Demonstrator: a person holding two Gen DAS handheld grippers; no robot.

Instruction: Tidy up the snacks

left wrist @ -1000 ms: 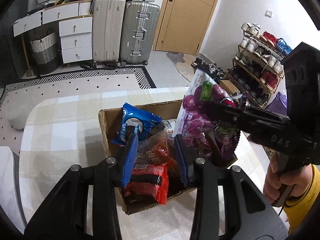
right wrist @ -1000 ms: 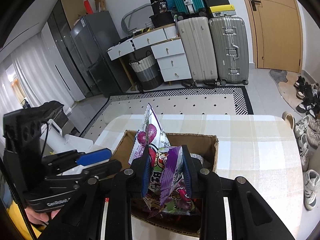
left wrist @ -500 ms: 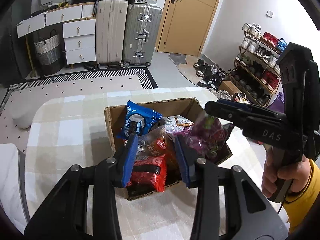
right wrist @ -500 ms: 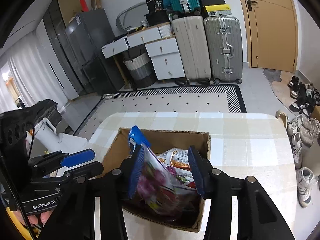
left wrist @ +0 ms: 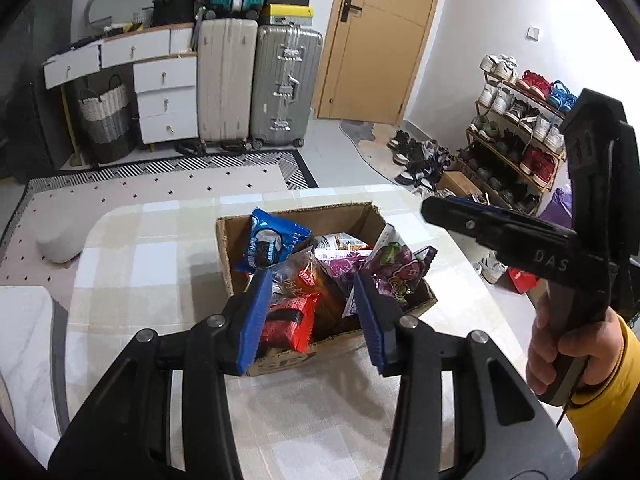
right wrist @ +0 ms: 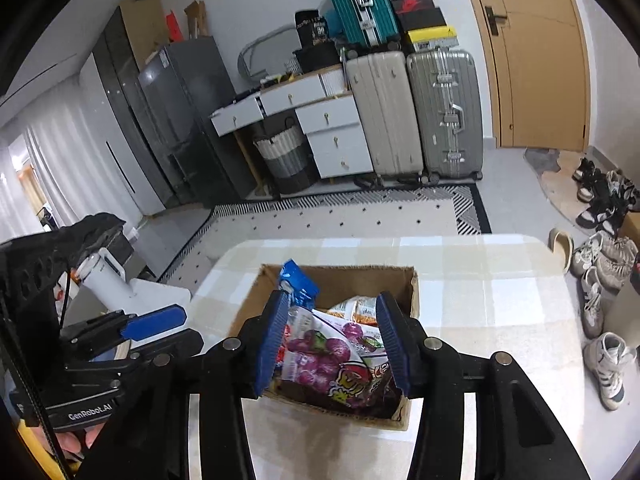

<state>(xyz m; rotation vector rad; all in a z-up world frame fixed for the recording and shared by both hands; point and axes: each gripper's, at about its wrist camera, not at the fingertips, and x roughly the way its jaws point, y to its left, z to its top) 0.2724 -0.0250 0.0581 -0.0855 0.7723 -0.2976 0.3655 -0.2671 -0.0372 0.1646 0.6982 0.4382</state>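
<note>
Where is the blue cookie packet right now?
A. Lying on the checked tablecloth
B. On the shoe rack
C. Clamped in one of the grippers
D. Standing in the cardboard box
D: the blue cookie packet stands upright against the far left corner of the cardboard box, among other snack bags, with neither gripper touching it.

Room evenly lit, daylight soft; brightest patch at curtained window (right wrist: 28,160) far left in right wrist view; glare on checked table (right wrist: 460,280) and on glossy snack packets (left wrist: 384,268) in box; soft shadow beside cardboard box (left wrist: 296,220); fisheye bent walls and door (left wrist: 384,36); black vignette at corners; focus fairly sharp, slight softness toward rims
</note>
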